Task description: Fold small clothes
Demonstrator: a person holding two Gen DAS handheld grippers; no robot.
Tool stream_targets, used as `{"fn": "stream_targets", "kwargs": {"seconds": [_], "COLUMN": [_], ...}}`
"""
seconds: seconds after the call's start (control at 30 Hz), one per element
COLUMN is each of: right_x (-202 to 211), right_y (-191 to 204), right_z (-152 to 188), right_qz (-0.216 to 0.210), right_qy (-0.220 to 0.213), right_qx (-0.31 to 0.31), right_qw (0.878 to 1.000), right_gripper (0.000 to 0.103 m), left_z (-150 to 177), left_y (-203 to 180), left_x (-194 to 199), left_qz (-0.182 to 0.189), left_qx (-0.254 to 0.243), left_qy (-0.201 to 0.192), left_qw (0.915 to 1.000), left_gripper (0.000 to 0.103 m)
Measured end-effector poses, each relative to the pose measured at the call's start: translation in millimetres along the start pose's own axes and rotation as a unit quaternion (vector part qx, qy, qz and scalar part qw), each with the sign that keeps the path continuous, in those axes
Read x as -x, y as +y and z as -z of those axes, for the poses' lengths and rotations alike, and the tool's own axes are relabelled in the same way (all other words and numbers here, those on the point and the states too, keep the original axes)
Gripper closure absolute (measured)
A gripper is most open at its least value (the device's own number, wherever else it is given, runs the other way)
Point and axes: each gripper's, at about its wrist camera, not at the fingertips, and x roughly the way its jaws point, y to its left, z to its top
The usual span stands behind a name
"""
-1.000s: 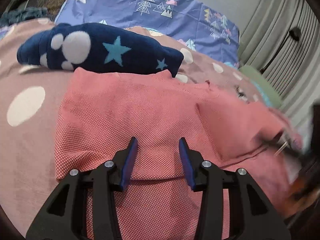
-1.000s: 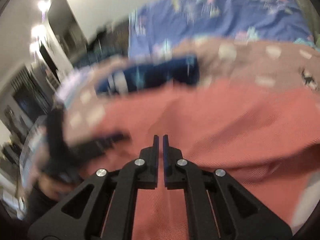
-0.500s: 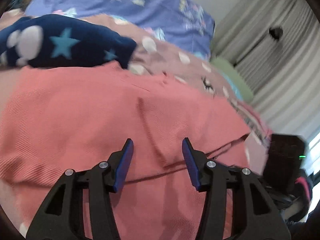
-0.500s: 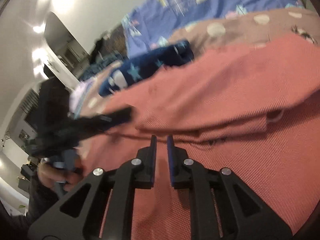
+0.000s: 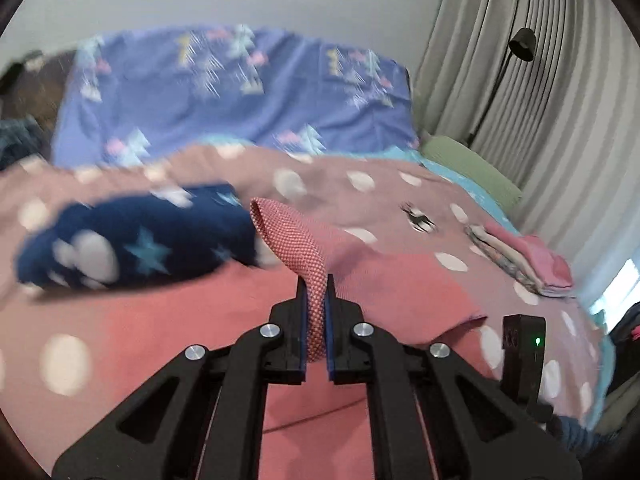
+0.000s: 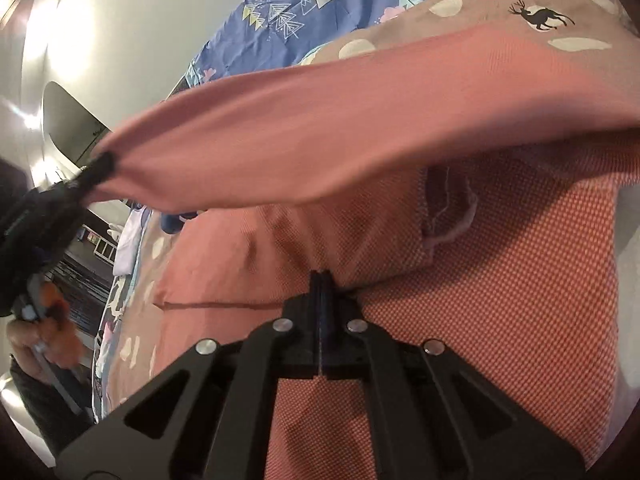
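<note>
A red woven garment [image 5: 168,320] lies spread on the bed. My left gripper [image 5: 316,280] is shut on a doubled edge of it, and a loop of red cloth stands up out of the jaws, lifted off the bed. In the right wrist view the same left gripper [image 6: 94,170] holds a raised flap of the red garment [image 6: 320,128] up at the left. Lower down, my right gripper [image 6: 322,276] is shut, with creases in the cloth running into its tips, so it pinches the garment's lower layer.
A navy garment with stars [image 5: 140,248] lies just behind the red one. A folded stack of clothes [image 5: 520,256] sits at the bed's right side on the dotted cover [image 5: 360,196]. Curtains [image 5: 540,80] hang at the right. A person's hand [image 6: 36,344] grips the left handle.
My left gripper went from open over the flat garment to shut on its edge and rose, lifting a flap. The right gripper sank to the cloth and shut on it.
</note>
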Motion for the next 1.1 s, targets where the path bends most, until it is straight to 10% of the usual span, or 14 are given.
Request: {"fn": "stream_targets", "kwargs": {"seconds": [0.3,0.47,0.97,1.1], "right_x": [-6,-7,29,38], "right_y": [-1,0,-22,4], "right_z": [-1,-1,1,5], "right_qz": [0.004,0.005,0.053,0.063], "right_qy": [0.0,-0.001,-0.022,-0.029], "right_qx": [0.005,0.006,-0.006,0.064], "right_qw": [1.0,1.0,0.998,0.995], "right_gripper": [0.103,0.103,0.102,0.084], "left_z": [50,83,115,116], "left_y": [96,126,121,119], "left_x": [2,-16,-26,-28], "left_qz": [-0.079,-0.156,-0.176,-0.176], "left_qx": [0.062,0.089,0.07,0.07], "left_qy": [0.07,0.104,0.086,0.087], "left_qw": [0.9925,0.9783,0.978,0.978], "left_gripper": [0.094,0.07,0.041,0.039]}}
